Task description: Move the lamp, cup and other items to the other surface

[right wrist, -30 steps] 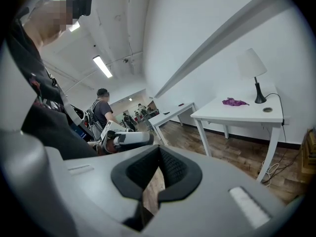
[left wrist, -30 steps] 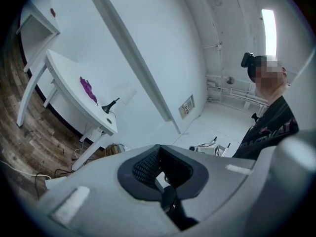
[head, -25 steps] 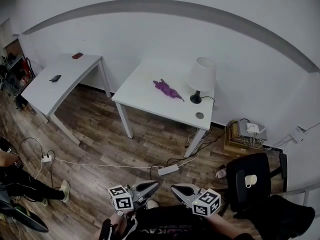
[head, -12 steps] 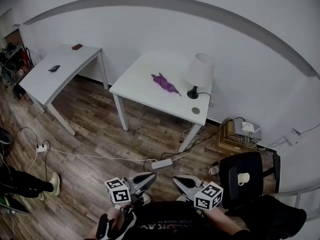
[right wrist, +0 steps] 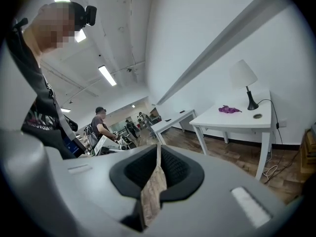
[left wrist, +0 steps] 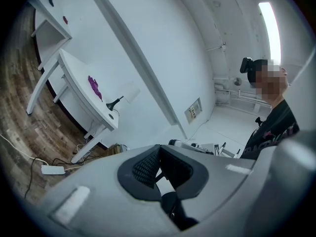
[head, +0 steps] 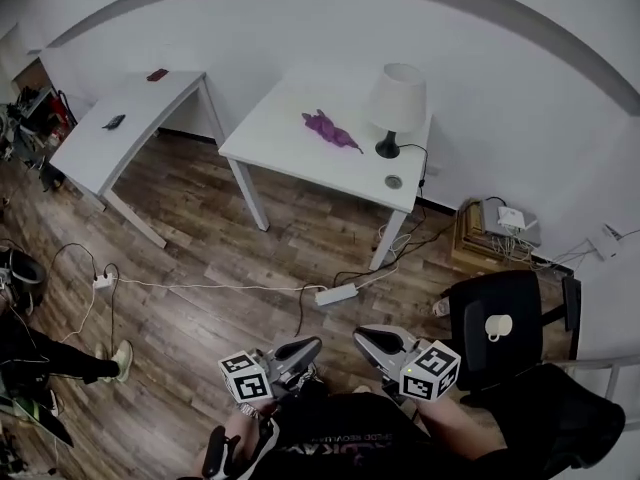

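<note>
Standing in the upper middle of the head view, the lamp (head: 397,103) is seen upright on the right part of a white table (head: 275,153). A purple cloth (head: 332,130) lies just left of it, and a small round object (head: 393,181) lies nearer the table's right front corner. The cup (head: 497,325) is found at the right of the frame, on the seat of a black chair (head: 480,360), well apart from the table. A second white table (head: 130,108) is seen at the upper left, with a dark flat object (head: 114,121) and a small red object (head: 157,74) on it.

At the bottom centre, both tools are held side by side above the wooden floor (head: 200,258), well apart from all these things. The left gripper (head: 312,346) is seen with its jaws brought together at the tips and nothing between them. The jaws of the right gripper (head: 362,335) have just been opening and are parted by only a narrow slit, through which the floor is seen; nothing is held.
</note>
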### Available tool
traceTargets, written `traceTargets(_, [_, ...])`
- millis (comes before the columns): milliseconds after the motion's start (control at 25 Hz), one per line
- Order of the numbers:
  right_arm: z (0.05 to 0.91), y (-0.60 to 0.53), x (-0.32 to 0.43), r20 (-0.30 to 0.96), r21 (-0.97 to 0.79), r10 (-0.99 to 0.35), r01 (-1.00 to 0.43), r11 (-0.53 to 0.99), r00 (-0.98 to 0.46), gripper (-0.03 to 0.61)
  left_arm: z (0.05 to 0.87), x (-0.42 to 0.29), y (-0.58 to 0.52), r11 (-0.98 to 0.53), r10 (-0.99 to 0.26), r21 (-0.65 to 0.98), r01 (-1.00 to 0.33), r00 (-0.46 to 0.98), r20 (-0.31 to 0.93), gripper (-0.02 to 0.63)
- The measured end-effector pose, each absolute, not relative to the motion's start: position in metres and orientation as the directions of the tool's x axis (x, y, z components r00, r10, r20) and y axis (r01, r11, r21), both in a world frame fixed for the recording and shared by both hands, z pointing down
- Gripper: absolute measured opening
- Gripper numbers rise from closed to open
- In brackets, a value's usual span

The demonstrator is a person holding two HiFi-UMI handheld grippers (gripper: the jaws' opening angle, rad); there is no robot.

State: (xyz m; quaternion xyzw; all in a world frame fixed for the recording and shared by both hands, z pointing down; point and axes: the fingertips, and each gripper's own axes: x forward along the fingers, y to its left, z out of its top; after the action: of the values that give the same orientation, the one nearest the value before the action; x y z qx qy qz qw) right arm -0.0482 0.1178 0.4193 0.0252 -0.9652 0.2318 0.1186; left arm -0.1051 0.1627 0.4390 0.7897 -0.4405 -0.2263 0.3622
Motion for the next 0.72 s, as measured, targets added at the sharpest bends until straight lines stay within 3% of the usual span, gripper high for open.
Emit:
traceTargets(360, [0.448, 0.103, 0.023, 0.275, -0.492, -0.086, -0.217, 0.843, -0.958, 0.053, 0.456, -0.046, 0.165, -0.327, -0.825, 0.802, -0.500, 0.565, 0.016, -0.005])
traceTargets(720, [0.438, 0.050, -0.010, 0.267, -0.452, -0.214, -0.318, 0.833, -0.940, 0.061, 0.448, -0.088, 0.117, -0.407, -0.780, 0.780, -0.475, 0.625, -0.026, -0.005])
